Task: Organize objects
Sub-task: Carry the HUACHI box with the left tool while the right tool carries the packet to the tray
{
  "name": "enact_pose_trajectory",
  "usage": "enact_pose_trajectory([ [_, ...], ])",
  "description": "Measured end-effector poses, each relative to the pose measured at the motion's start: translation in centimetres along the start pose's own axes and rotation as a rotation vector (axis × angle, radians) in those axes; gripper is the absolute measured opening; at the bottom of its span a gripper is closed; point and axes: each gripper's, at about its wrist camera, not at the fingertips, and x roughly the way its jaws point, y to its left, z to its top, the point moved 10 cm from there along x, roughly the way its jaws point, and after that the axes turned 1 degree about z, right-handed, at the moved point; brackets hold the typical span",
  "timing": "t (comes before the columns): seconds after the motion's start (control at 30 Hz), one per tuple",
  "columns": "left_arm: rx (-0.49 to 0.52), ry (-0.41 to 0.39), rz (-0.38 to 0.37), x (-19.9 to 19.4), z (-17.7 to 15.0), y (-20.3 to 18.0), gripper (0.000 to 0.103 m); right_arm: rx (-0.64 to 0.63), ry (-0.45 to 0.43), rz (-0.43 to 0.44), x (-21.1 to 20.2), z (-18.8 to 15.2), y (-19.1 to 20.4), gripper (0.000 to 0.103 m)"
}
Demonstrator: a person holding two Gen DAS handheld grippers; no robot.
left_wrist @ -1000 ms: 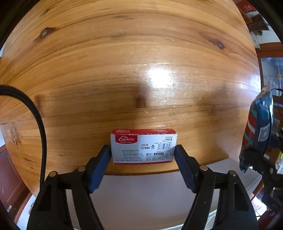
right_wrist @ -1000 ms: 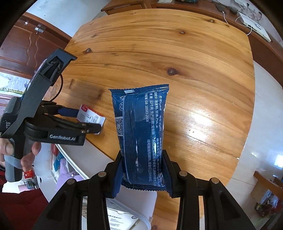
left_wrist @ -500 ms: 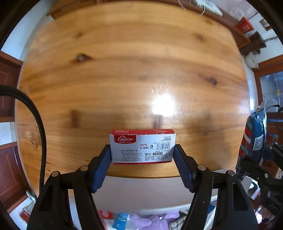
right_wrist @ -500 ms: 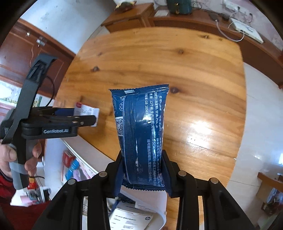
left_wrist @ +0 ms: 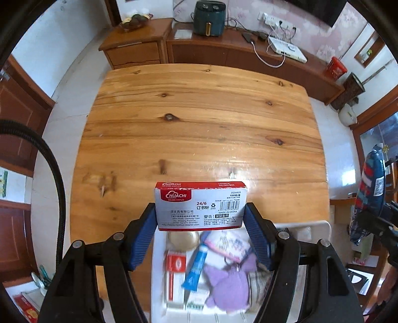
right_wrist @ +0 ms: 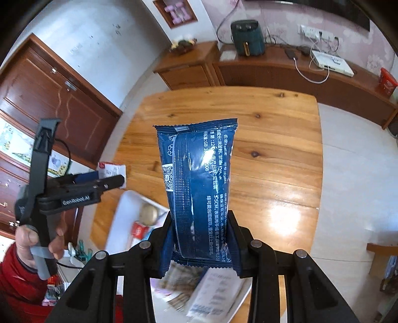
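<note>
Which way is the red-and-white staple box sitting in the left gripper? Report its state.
Upright and level: the red-and-white staple box is clamped at both ends by the left gripper, printed face to camera, above the white bin.

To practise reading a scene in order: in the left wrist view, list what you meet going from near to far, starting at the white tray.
White tray → staples box in the left gripper → wooden table → sideboard → green air fryer.
</note>
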Motion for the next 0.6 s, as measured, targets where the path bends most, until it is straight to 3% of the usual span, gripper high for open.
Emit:
enact_pose_trajectory([
  [0.37,-0.093,-0.155,0.003,-8.5,-7.0,0.9,0.073,-0.003,-0.061,0.014,-5.0,-5.7,5.3,0.038],
  [0.6,-0.107,-0.219,0.032,-11.1,-10.4,-0.2,0.073,0.025,-0.082,0.024,-6.2,-8.9,7.1,0.038],
])
